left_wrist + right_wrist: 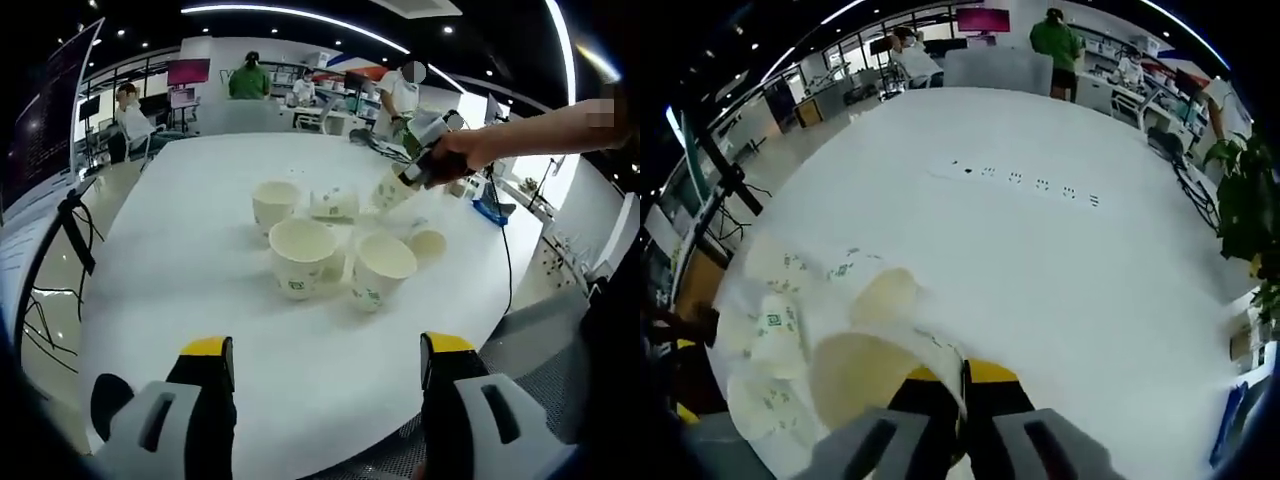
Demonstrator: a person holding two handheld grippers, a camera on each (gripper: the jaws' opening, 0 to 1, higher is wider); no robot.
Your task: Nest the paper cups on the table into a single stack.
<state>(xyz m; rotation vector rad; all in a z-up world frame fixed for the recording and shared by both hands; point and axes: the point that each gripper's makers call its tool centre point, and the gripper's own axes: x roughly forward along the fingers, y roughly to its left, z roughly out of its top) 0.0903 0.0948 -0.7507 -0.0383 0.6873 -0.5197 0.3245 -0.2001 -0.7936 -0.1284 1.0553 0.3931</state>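
Right fingers (962, 392) pinching a cup's (875, 375) rim, left fingers (328, 362) wide, clear of clustered cups (335, 245)

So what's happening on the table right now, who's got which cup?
A person is working with two handheld grippers over a white table. The right gripper is shut on the rim of one paper cup and holds it lifted above the others; the left gripper view shows that too. The left gripper is open and holds nothing, hanging near the table's edge. Several loose cups sit clustered mid-table, some upright, at least one upside down. Nothing on the table looks nested yet.
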